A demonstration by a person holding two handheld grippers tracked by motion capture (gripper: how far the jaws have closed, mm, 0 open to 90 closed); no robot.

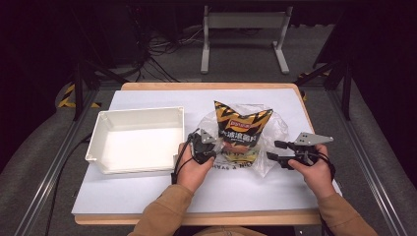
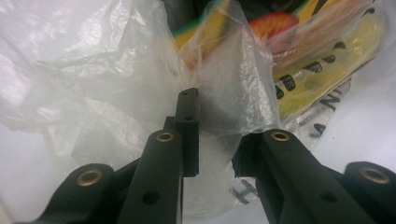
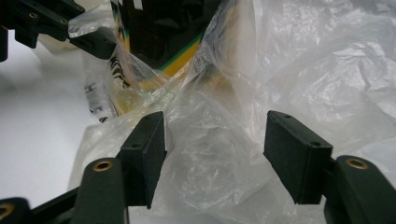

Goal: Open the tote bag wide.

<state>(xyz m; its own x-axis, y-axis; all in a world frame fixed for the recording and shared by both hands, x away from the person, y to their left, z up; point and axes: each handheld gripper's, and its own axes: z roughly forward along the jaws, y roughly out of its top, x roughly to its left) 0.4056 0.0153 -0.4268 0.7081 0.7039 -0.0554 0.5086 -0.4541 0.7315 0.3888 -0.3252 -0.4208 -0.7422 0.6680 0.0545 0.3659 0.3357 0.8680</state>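
Note:
A yellow and black chip bag (image 1: 241, 130) stands upright inside a clear plastic bag (image 1: 276, 129) in the middle of the table. My left gripper (image 1: 206, 147) sits at the plastic bag's left side. In the left gripper view its jaws (image 2: 215, 128) stand a little apart, with a fold of clear film (image 2: 233, 93) between them and a gap showing beside the pads. My right gripper (image 1: 273, 150) is at the bag's right side. In the right gripper view its jaws (image 3: 215, 126) are wide apart, with crumpled film (image 3: 210, 154) lying loose between them.
A white rectangular bin (image 1: 98, 147) stands on the table just left of my left hand. The table is covered by a white sheet (image 1: 236, 191). A white metal stand (image 1: 246, 22) and cables lie on the floor beyond the far edge.

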